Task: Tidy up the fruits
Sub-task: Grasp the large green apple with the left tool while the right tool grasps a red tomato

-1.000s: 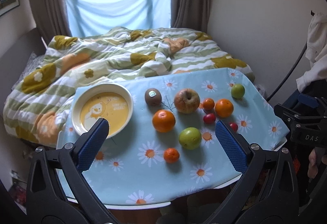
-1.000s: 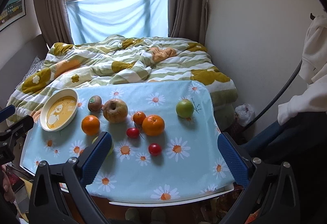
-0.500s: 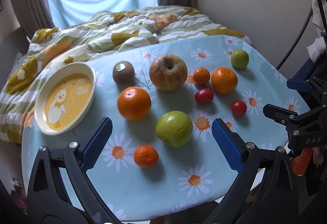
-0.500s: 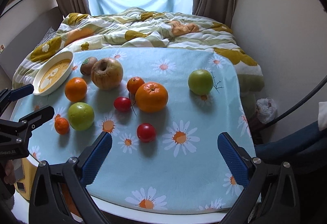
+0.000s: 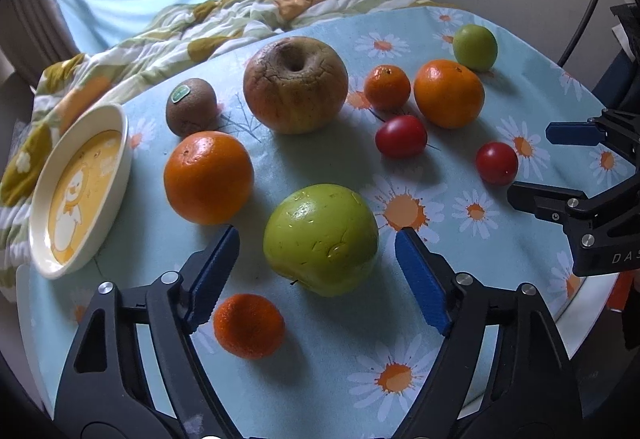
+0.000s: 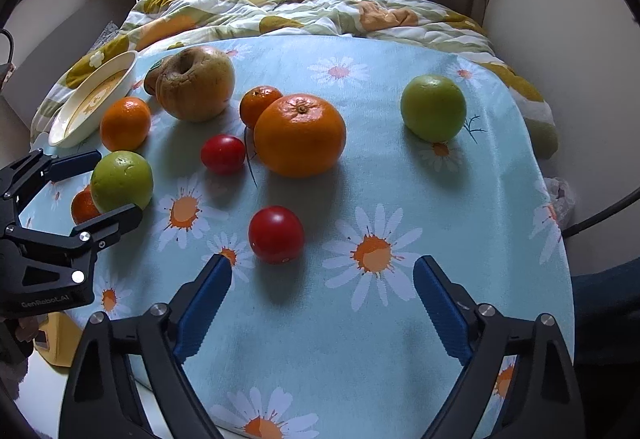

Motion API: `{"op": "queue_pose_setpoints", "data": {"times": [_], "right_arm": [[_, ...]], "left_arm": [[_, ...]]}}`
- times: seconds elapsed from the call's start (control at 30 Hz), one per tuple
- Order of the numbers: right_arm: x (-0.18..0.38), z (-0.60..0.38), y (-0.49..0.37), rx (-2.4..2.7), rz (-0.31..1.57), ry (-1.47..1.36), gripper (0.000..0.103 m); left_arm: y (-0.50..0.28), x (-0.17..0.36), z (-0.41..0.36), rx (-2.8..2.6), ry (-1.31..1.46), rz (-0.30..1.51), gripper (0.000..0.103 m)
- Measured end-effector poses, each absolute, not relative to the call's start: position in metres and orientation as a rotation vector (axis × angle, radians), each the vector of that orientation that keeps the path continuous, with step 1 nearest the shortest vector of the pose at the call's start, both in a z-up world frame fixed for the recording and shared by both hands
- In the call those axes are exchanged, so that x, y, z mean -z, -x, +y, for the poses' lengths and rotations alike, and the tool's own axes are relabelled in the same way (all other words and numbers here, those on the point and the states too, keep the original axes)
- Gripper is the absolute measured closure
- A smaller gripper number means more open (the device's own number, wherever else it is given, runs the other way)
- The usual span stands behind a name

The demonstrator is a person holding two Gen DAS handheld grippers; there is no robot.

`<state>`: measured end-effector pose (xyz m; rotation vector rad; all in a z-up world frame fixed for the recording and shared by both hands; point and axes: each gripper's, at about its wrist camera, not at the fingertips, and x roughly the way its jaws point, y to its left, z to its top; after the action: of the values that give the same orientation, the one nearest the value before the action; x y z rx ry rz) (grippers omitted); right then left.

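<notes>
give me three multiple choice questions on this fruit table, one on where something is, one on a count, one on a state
1. Which fruit lies between the left tongs?
A. the kiwi
B. the near green apple
C. a red tomato

2. How many red tomatoes are on the daisy cloth?
A. one
B. two
C. four

3. What state is the yellow plate in?
A. empty
B. holding an orange
C. upside down

Answers:
1. B: the near green apple sits between the open blue pads, with a gap showing on each side, while the kiwi lies farther back.
2. B: one tomato lies just ahead of the right tongs, which are open, and another tomato beside the big orange.
3. A: the yellow plate stands right way up on the daisy cloth with no fruit in it.
</notes>
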<state>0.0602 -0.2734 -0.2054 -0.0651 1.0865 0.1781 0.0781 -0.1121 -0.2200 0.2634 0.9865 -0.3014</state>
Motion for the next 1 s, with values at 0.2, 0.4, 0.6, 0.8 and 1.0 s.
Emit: {"op": "queue_pose_setpoints", "data": {"times": [0.2, 0.4, 0.6, 0.8, 1.0], "right_arm": [[0.212, -0.269, -0.064, -0.203, 1.097, 0.072, 0.027], [0.219, -0.261, -0.064, -0.237, 1.120, 0.084, 0.041], [0.217, -0.251, -0.068, -0.262, 1.105, 0.102, 0.050], [0.217, -0.243, -0.071, -0.258, 1.084, 0.154, 0.074], [0.206, -0.245, -0.066, -0.259, 1.068, 0.160, 0.075]], "left_arm": [[-0.077, 0.225, -0.118, 0.305, -0.321, 0.992, 0.041], [-0.074, 0.225, -0.120, 0.293, -0.324, 0.995, 0.041], [-0.069, 0.224, -0.120, 0.293, -0.319, 0.996, 0.041], [-0.067, 0.224, -0.120, 0.287, -0.307, 0.990, 0.041], [-0.063, 0.215, -0.121, 0.289, -0.295, 0.970, 0.041]]}}
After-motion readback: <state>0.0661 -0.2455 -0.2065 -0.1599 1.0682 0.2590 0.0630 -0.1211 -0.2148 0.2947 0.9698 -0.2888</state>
